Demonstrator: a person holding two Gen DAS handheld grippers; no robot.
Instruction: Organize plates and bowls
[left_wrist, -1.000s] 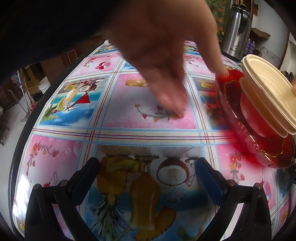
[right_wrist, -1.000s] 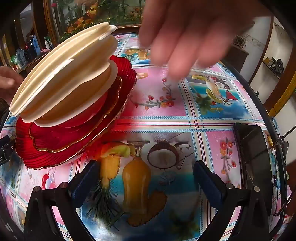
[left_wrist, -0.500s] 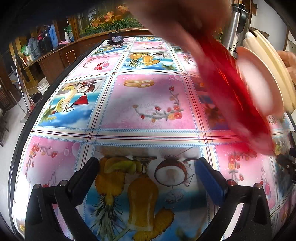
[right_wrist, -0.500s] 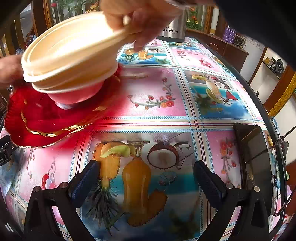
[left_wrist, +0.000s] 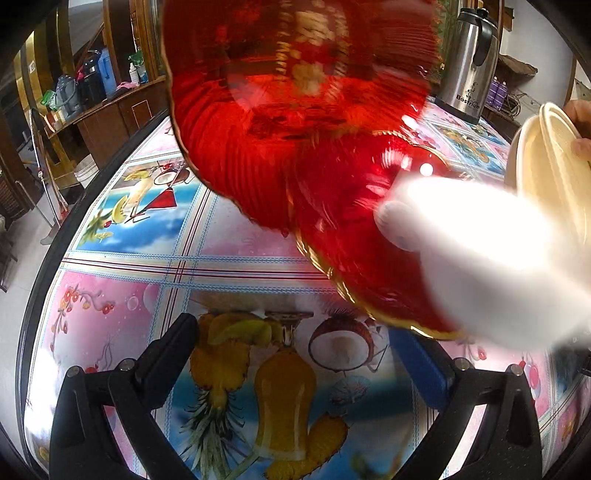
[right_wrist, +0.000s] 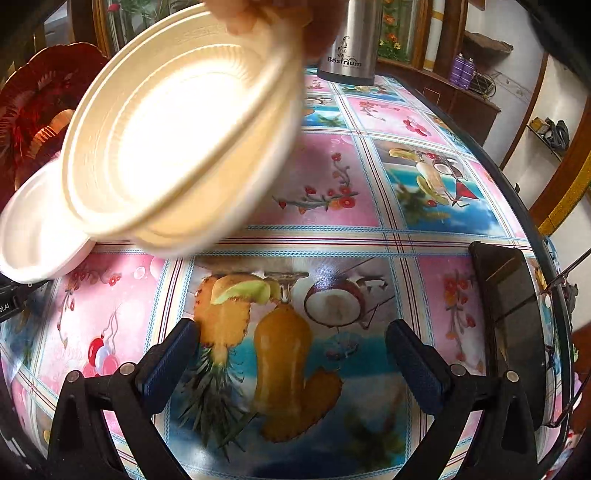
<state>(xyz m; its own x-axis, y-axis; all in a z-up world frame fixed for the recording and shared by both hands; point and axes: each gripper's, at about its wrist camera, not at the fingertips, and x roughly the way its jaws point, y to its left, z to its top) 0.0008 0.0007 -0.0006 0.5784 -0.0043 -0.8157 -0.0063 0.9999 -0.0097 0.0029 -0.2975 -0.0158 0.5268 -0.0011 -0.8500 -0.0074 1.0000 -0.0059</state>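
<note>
While both tongs sit low over the surface (right_wrist: 369, 229) w/ its fruit-print cloth, neither grips anything: left tongs (left_wrist: 291, 354) spread wide, right tongs (right_wrist: 291, 354) spread wide too, only printed pineapple and coconut between the fingers.

Left wrist cam: two red glass plates (left_wrist: 295, 122) w/ gold rims are up in the air, tilted, blurred, overlapping each other. A white bowl (left_wrist: 480, 258) is in front of them at right, blown out and blurry. Cream plates (left_wrist: 546, 173) at far right edge, a hand (left_wrist: 580, 125) on the rim.

Right wrist cam: stack of cream plates tilted toward the lens, held from the top by a hand, off the surface. White bowl just below-left of them, red plates behind at far left. Steel thermos (right_wrist: 347, 40) stands at the far side; black phone (right_wrist: 513, 314) lies at the right edge.
</note>
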